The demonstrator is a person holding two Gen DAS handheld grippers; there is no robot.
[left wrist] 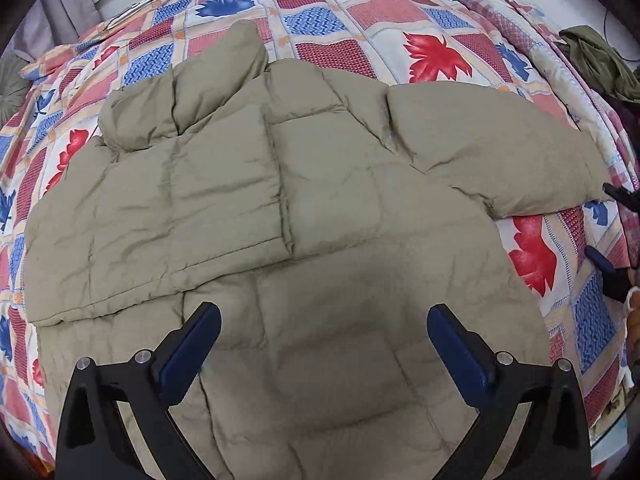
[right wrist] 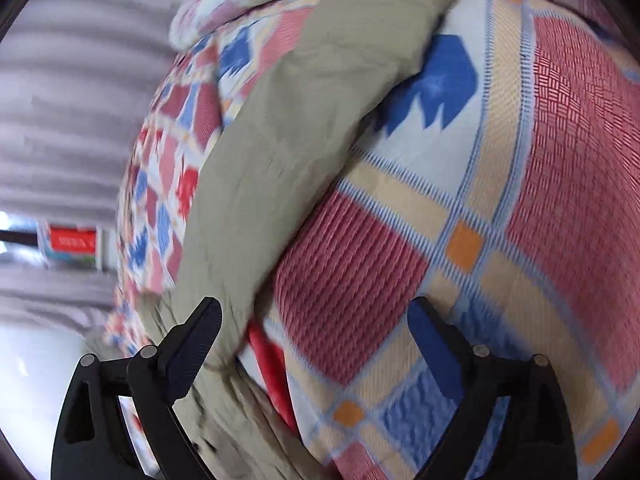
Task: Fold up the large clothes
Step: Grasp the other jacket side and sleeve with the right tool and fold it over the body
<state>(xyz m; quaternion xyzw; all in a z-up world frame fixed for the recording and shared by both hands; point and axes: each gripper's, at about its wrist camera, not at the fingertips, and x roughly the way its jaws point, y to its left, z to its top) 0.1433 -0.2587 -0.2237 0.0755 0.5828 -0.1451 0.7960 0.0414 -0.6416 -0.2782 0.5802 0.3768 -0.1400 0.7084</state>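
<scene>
A khaki padded jacket (left wrist: 304, 200) lies spread flat on a bed covered by a patchwork quilt (left wrist: 360, 12) with red and blue leaf motifs. One sleeve is folded inward across the jacket's body; the other extends sideways toward the bed's right edge. The collar points to the far edge. The left gripper (left wrist: 324, 340) hangs above the jacket's lower part, jaws spread wide and released, nothing between them. The right gripper (right wrist: 316, 332) is low at the bed's right edge, jaws likewise apart and gripping nothing; a jacket edge (right wrist: 288, 152) lies just by its left finger (right wrist: 200, 332), and whether they touch cannot be told through the blur. A dark green cloth (left wrist: 600, 60) lies at the far right corner. Grey curtains (right wrist: 72, 112) hang beyond the bed.
</scene>
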